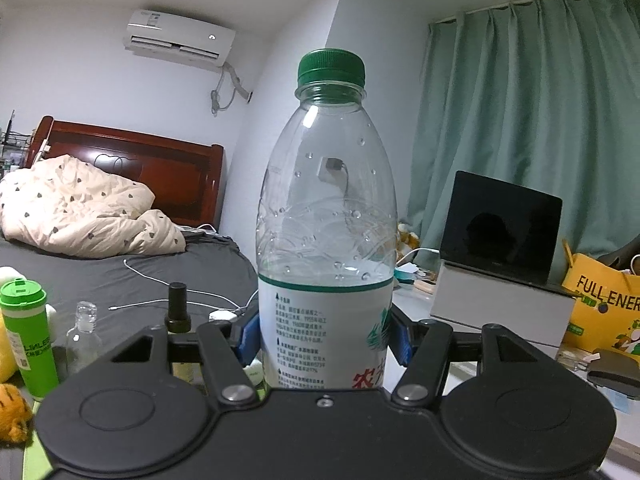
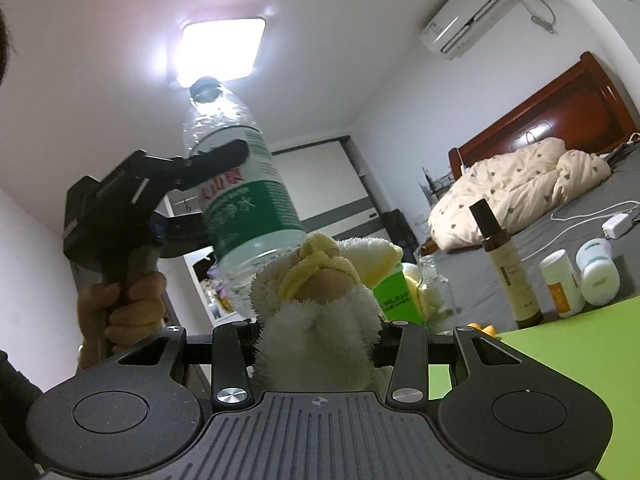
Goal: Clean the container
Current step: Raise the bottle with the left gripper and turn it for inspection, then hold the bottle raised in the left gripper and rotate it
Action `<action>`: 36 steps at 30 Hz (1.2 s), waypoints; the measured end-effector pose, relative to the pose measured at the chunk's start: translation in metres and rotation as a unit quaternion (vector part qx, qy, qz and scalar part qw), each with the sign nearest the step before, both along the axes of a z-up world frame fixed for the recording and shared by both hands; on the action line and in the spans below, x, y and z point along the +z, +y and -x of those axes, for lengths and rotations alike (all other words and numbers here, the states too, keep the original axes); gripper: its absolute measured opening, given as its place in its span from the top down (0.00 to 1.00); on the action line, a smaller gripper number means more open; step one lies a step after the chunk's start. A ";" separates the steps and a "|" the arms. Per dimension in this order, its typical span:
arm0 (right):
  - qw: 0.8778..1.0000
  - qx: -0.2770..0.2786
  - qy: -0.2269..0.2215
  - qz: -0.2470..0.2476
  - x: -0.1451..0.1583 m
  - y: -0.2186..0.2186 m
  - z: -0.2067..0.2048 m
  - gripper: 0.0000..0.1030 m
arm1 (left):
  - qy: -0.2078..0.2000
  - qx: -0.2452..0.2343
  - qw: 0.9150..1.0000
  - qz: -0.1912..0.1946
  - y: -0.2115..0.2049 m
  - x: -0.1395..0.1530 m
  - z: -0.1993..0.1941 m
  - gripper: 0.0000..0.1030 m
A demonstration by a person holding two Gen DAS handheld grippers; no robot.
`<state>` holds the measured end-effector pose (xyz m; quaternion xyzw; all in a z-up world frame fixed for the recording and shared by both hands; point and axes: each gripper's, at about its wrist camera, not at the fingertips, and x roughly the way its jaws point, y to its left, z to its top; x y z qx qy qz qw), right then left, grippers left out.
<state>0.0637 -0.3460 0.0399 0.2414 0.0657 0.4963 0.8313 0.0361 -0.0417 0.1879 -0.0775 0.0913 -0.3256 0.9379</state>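
My left gripper (image 1: 325, 338) is shut on a clear plastic water bottle (image 1: 326, 216) with a green cap and a white and green label, its blue pads pressing the label on both sides. The right wrist view shows the same bottle (image 2: 244, 200) held up in the air, tilted, by the left gripper (image 2: 216, 192). My right gripper (image 2: 318, 336) is shut on a bunched white and yellow fluffy cloth (image 2: 320, 308). The cloth sits just below the bottle's base, close to touching it.
A green tumbler (image 1: 28, 336), a small glass bottle (image 1: 82, 336) and a dark-capped bottle (image 1: 177, 308) stand at the left. A laptop (image 1: 500, 228) on a grey box and a yellow bag (image 1: 600, 304) stand at the right. A green table surface (image 2: 560, 352), a tall pump bottle (image 2: 508, 264) and white jars (image 2: 598, 272) are at the right.
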 end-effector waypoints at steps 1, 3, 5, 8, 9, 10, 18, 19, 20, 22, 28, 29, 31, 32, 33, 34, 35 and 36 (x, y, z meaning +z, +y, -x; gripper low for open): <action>1.000 0.000 0.000 -0.001 0.000 0.000 -0.001 0.59 | -0.001 -0.001 1.000 0.000 -0.001 0.000 0.000 0.42; 1.000 0.000 0.000 -0.002 -0.001 0.001 -0.004 0.59 | -0.004 -0.002 1.000 0.001 -0.002 0.000 0.001 0.42; 1.000 0.002 0.000 0.000 -0.001 0.003 -0.006 0.59 | -0.004 -0.003 1.000 0.004 -0.002 0.000 0.001 0.42; 1.000 0.008 0.002 0.001 -0.002 0.008 -0.008 0.59 | -0.003 -0.006 1.000 0.009 -0.003 0.000 0.001 0.42; 1.000 0.010 0.002 0.001 -0.003 0.010 -0.008 0.59 | -0.004 -0.007 1.000 0.009 -0.004 0.000 0.001 0.42; 1.000 0.012 0.003 0.002 -0.003 0.012 -0.009 0.59 | -0.004 -0.008 1.000 0.009 -0.004 0.000 0.001 0.42; 0.999 0.038 0.003 0.000 -0.004 0.020 -0.006 0.59 | -0.004 -0.007 1.000 0.014 -0.003 -0.001 -0.002 0.42; 0.999 0.042 0.002 0.000 -0.005 0.021 -0.005 0.59 | -0.004 -0.006 1.000 0.015 -0.003 -0.001 -0.002 0.42; 0.999 0.046 0.000 0.000 -0.005 0.022 -0.002 0.59 | -0.004 -0.005 1.000 0.016 -0.003 -0.001 -0.003 0.42; 0.999 0.052 -0.002 -0.001 -0.005 0.023 0.002 0.59 | -0.003 -0.004 1.000 0.017 -0.002 -0.001 -0.003 0.42; 0.998 0.067 -0.003 -0.016 -0.008 0.018 0.014 0.59 | -0.004 0.005 1.000 0.011 0.000 -0.001 -0.004 0.42; 0.998 0.065 -0.004 -0.017 -0.008 0.016 0.017 0.59 | -0.002 0.005 1.000 0.011 0.000 -0.001 -0.004 0.42; 0.998 0.062 -0.004 -0.021 -0.007 0.011 0.022 0.59 | -0.001 0.006 1.000 0.012 0.001 -0.002 -0.004 0.42; 0.998 0.058 -0.005 -0.024 -0.007 0.008 0.024 0.59 | -0.001 0.006 1.000 0.011 0.002 -0.002 -0.003 0.42; 0.998 0.054 -0.004 -0.028 -0.007 0.004 0.026 0.59 | -0.001 0.006 1.000 0.011 0.002 -0.002 -0.003 0.42; 0.998 0.050 -0.004 -0.031 -0.005 0.000 0.026 0.59 | 0.000 0.005 1.000 0.011 0.002 -0.002 -0.003 0.42; 0.998 0.044 -0.003 -0.033 -0.003 -0.003 0.027 0.59 | 0.001 0.004 1.000 0.012 0.002 -0.002 -0.003 0.42; 0.999 0.039 -0.003 -0.035 -0.002 -0.007 0.027 0.59 | 0.002 0.002 1.000 0.013 0.002 -0.002 -0.003 0.42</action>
